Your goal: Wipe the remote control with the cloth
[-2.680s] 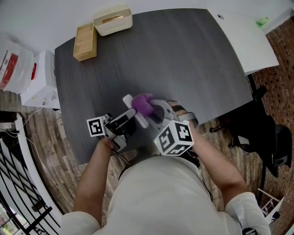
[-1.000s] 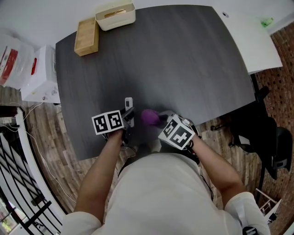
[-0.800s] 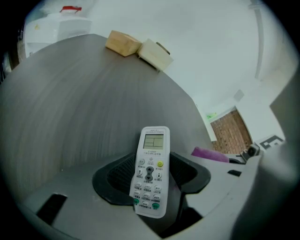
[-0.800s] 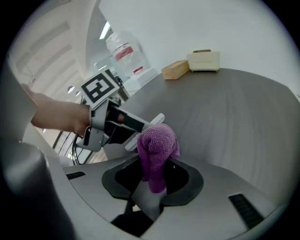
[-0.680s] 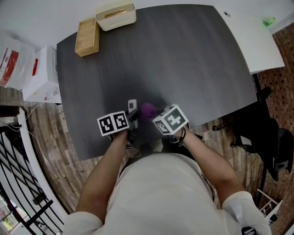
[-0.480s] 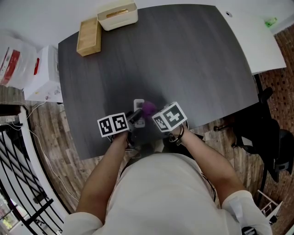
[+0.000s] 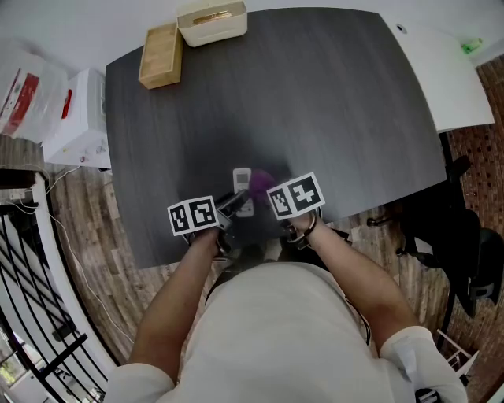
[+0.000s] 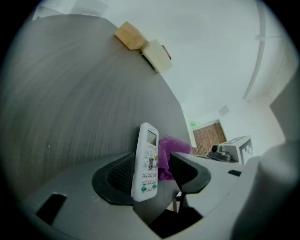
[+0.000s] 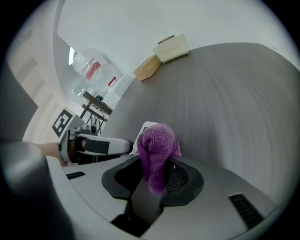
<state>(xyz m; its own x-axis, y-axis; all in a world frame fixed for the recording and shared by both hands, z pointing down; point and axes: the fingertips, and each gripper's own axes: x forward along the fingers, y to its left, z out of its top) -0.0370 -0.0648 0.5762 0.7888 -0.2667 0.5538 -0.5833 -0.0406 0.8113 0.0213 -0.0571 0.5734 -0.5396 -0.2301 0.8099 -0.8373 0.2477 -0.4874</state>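
Note:
A white remote control (image 7: 242, 189) is held above the dark table (image 7: 315, 102) near its front edge. My left gripper (image 7: 234, 204) is shut on the remote's lower end. In the left gripper view the remote (image 8: 146, 161) stands between the pads, button face toward the camera. My right gripper (image 7: 266, 191) is shut on a purple cloth (image 7: 260, 182). The cloth (image 9: 157, 150) presses against the right side of the remote (image 9: 142, 130), hiding most of it. From the left gripper (image 8: 151, 163), the cloth (image 8: 169, 147) shows just behind the remote.
A wooden block (image 7: 160, 55) and a cream box (image 7: 213, 21) sit at the table's far left corner. A white table (image 7: 441, 71) adjoins on the right. White boxes (image 7: 79, 118) stand on the floor to the left, a black chair (image 7: 465, 236) to the right.
My right gripper has rolled and moved left and down, bringing the cloth from beside the remote onto it. The left gripper has kept the remote nearly in place.

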